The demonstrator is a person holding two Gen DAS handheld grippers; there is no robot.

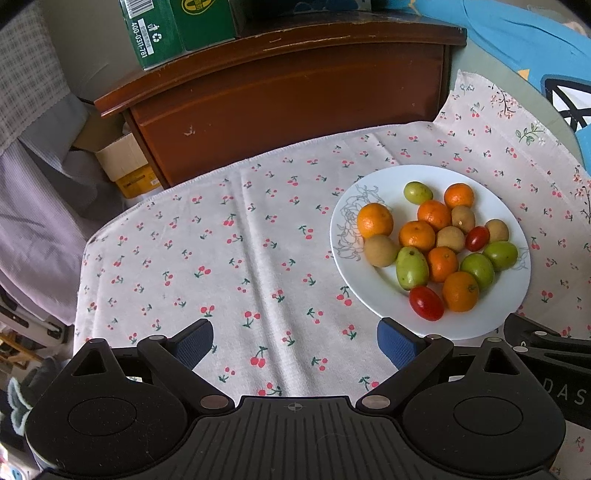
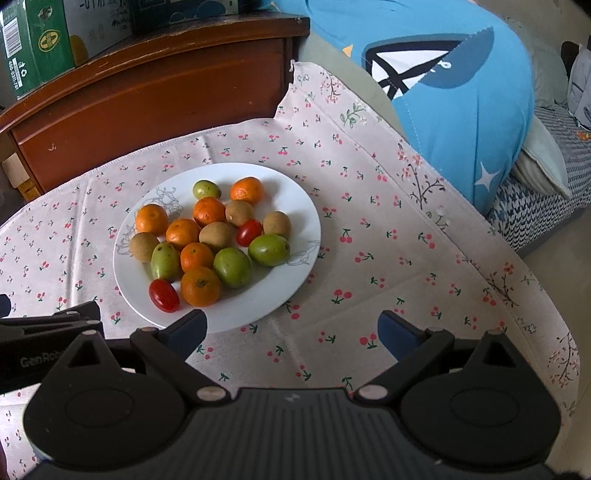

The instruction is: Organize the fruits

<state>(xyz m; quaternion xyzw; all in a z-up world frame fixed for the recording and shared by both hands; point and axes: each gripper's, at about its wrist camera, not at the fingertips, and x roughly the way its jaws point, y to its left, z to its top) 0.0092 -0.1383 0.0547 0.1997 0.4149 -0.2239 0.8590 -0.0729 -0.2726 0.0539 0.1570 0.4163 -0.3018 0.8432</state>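
A glossy round white plate (image 2: 295, 221) is lying on a woven cherry-print cloth (image 2: 388, 258), towards its far edge beside a scuffed wooden cabinet (image 2: 147, 92). It is carrying dimpled oranges (image 2: 200, 286), smooth green fruits (image 2: 232, 267), fuzzy brown fruits (image 2: 217, 235) and shiny red tomatoes (image 2: 164, 295). The left gripper (image 1: 295, 345) and right gripper (image 2: 291, 334) are hovering empty, jaws spread; the right gripper's finger is hiding the plate's near rim.

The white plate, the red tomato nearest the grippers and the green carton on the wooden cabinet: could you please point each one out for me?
white plate (image 2: 295, 206): right wrist view, bare rim at its far right.
red tomato (image 2: 164, 295): right wrist view, middle of its skin.
green carton (image 1: 155, 33): left wrist view, its printed side face.
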